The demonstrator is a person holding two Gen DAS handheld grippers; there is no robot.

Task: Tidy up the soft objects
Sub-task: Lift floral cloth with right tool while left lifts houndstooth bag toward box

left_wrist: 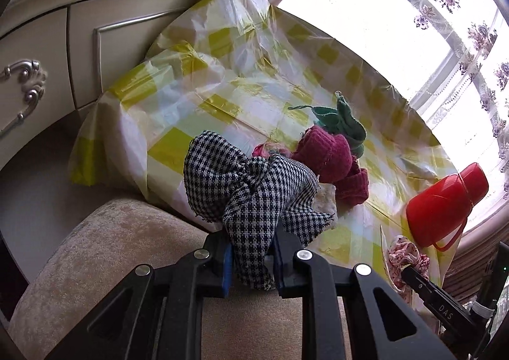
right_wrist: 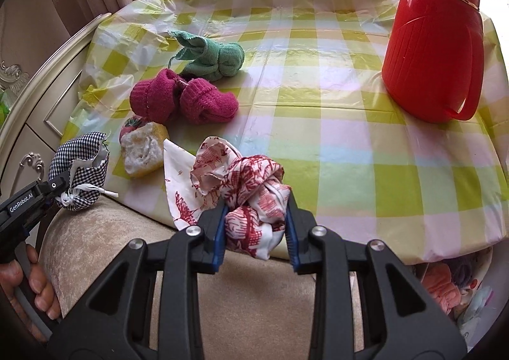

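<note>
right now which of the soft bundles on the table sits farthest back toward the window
The green rolled cloth. It lies beyond the magenta knit bundle, which in turn lies beyond the yellow sponge.

The bench (right_wrist: 334,124) is covered in a yellow-green, white and pale blue check. A navy-and-white houndstooth cloth (left_wrist: 254,188) and a white cloth printed in red (right_wrist: 251,197) are seen. Magenta knit socks (right_wrist: 184,99), a green rolled towel (right_wrist: 216,57) and a yellow-and-white sponge (right_wrist: 143,150) are shown. The jug (right_wrist: 435,41) is red with a gold band.
</note>
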